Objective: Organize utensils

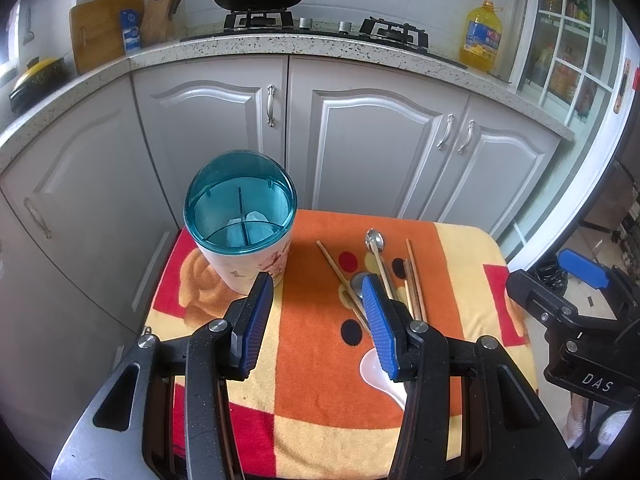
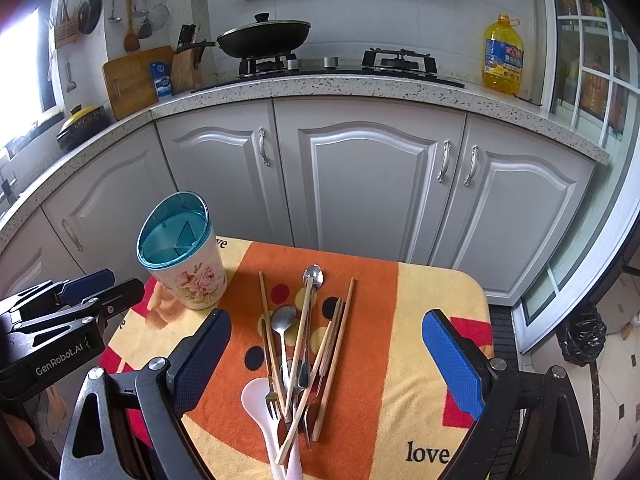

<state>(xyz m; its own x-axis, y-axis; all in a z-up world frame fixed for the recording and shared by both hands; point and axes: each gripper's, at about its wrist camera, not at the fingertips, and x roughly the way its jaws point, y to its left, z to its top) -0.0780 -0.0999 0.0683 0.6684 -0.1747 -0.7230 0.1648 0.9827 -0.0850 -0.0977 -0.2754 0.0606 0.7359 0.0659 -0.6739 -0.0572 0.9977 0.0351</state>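
Orange-and-yellow towel (image 2: 420, 320) covers the small table. Left gripper (image 1: 318, 320) hovers with jaws moderately apart and nothing between them; the teal-rimmed utensil holder (image 1: 240, 216) stands upright just ahead of its left jaw. Right gripper (image 2: 326, 354) has jaws spread wide, holding nothing. Between and ahead of those jaws lies the utensil pile: chopsticks (image 2: 334, 356), metal spoons (image 2: 310, 300), a fork (image 2: 272, 396) and a white plastic spoon (image 2: 258, 404), overlapping.
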